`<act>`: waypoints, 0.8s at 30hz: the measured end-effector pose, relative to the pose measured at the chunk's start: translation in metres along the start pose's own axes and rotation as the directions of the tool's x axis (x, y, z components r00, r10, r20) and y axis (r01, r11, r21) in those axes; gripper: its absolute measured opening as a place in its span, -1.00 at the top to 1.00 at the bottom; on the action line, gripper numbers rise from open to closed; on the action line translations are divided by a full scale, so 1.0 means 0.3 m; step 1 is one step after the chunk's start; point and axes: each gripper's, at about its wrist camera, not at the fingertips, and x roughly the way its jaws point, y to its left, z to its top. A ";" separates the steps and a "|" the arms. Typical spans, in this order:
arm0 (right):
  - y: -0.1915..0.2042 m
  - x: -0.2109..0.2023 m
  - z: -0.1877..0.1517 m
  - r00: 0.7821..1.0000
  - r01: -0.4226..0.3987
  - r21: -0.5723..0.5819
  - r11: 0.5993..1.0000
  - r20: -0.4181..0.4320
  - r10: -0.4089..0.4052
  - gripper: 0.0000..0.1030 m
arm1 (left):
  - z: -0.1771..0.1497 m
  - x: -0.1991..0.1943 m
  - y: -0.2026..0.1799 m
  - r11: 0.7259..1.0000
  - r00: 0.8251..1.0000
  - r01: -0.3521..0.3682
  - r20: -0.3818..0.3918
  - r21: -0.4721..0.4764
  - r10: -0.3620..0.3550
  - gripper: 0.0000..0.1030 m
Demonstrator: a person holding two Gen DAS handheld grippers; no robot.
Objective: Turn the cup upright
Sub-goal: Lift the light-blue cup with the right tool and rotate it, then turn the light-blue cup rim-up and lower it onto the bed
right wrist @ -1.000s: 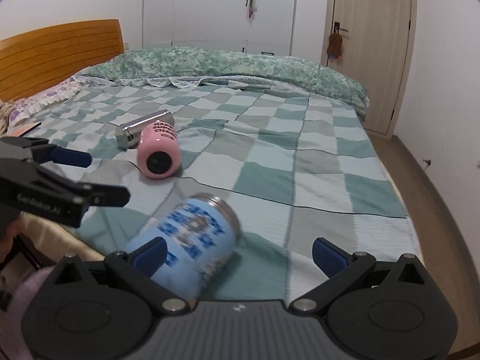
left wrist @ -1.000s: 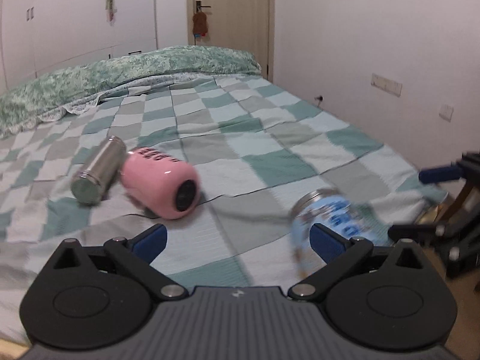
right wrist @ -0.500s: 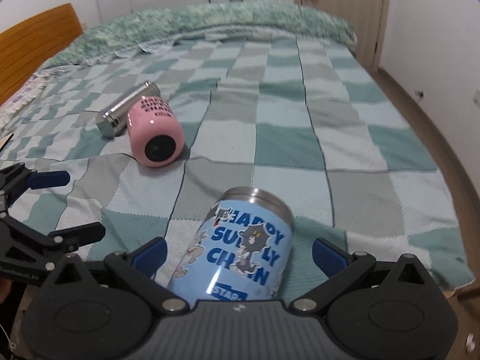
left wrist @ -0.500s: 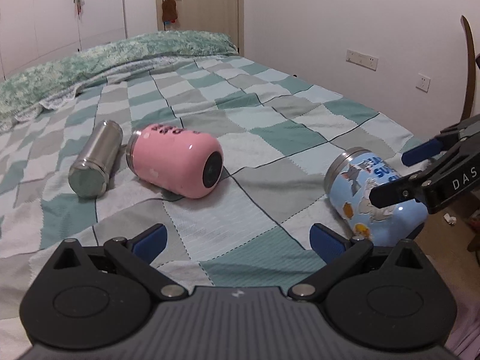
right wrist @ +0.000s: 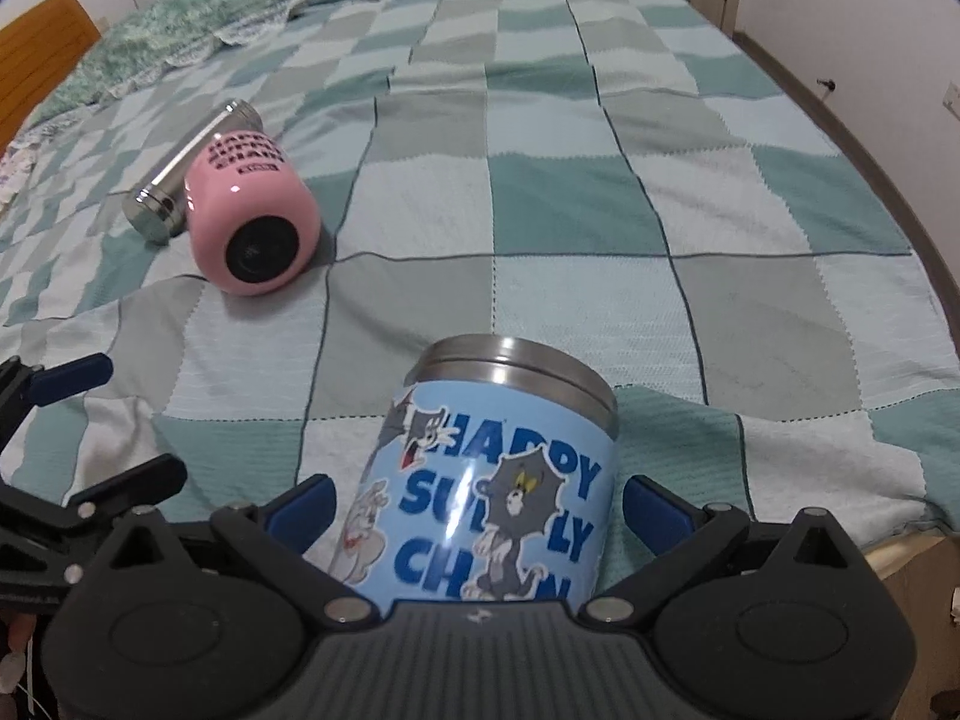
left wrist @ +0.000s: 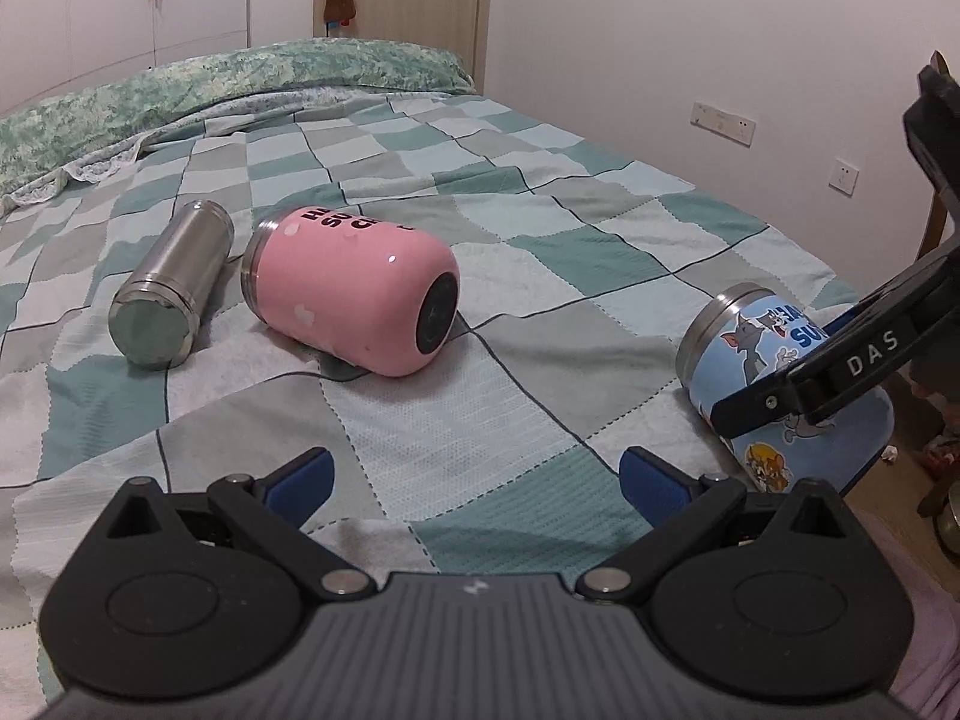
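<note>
Steel-rimmed blue cup lies sideways near the bed edge, between my wide-open, empty right gripper fingers; glossy, probably slippery, so I'd clamp mid-body.

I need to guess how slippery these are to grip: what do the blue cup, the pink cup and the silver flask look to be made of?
Blue cup: bare brushed-steel rim band; glossy printed cartoon skin, likely coated metal.
Pink cup: same steel rim; smooth glossy pink coat with a sharp highlight; dark base disc, perhaps rubber.
Silver flask: bare satin-finished metal all over, probably stainless steel.
All lie on a matte woven checked blanket.
</note>
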 end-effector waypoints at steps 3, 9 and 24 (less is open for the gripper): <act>-0.014 0.022 0.010 0.998 -0.026 0.024 0.999 -0.048 0.027 -0.78 | 0.000 0.009 0.003 1.000 1.000 0.004 -0.001 -0.003 -0.004 -1.00; -0.035 0.040 0.020 0.996 -0.066 0.051 0.997 -0.065 0.069 -0.71 | 0.005 0.014 0.001 1.000 1.000 -0.006 -0.004 -0.002 0.006 -1.00; -0.062 -0.111 -0.032 0.936 -0.187 -0.091 0.978 0.286 0.206 -0.64 | 0.047 -0.002 -0.002 0.999 0.999 0.004 0.032 -0.036 -0.003 -1.00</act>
